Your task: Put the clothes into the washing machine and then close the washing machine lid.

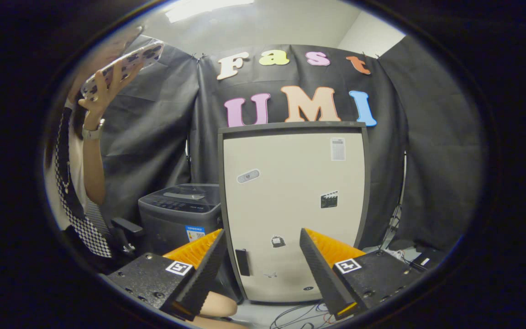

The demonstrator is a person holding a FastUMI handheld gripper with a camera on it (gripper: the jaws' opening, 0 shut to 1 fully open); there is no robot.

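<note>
The fingers (260, 256) stand apart, grasping nothing, the washing machine (178, 214) with lid down sits well beyond them beside a pale cabinet (295, 205), fitting either start or finish.

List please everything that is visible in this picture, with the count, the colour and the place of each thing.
washing machine: one, dark grey, lid down, beyond the gripper's left finger, beside the cabinet.
cabinet: one, cream door with dark frame, straight ahead beyond the fingers, a few stickers on the door.
cables: several, thin, on the floor at the foot of the cabinet.
phone: one, pale patterned case, held up in the person's hand.
watch: one, silver, on the person's raised wrist.
person: one, light top with checkered strap, standing beside the washing machine.
gripper: one, fingers open, nothing between them, pointing at the cabinet.
</note>
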